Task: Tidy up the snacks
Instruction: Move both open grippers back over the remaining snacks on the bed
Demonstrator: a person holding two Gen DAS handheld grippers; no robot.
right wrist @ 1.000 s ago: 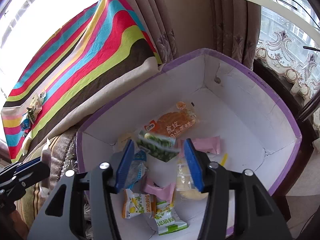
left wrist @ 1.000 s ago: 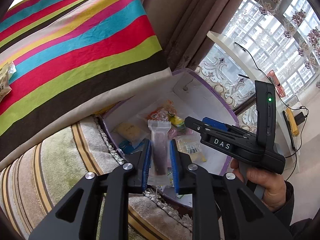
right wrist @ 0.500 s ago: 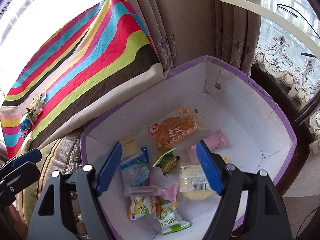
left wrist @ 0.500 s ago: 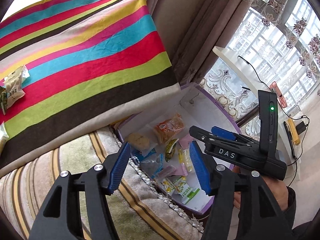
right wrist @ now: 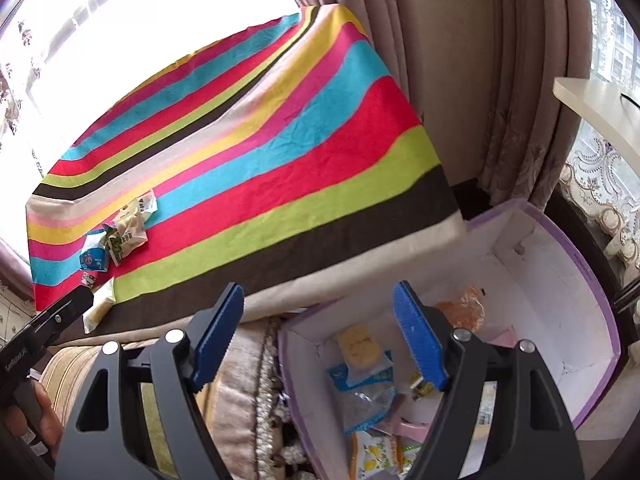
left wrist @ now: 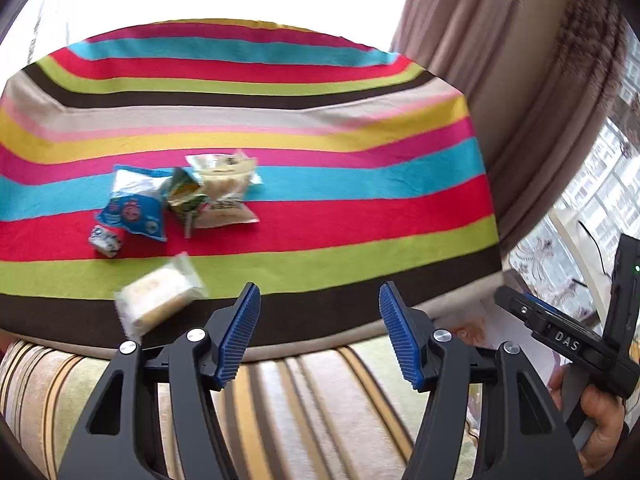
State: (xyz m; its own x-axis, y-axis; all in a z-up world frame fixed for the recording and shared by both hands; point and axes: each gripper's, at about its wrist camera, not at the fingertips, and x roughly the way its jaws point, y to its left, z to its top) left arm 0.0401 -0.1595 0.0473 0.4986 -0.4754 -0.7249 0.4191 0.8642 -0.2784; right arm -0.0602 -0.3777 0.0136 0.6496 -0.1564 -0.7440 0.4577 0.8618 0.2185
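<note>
We find several snacks (right wrist: 368, 392) already in the box (right wrist: 592, 320); five packets (left wrist: 176, 208) remain on the striped counter (left wrist: 360, 200). Both claws, left (left wrist: 320, 332) and right (right wrist: 318, 336), stand apart, empty.

Snack packets (left wrist: 180, 200) clustered on striped cloth (left wrist: 320, 200); others inside box (right wrist: 560, 280).
</note>
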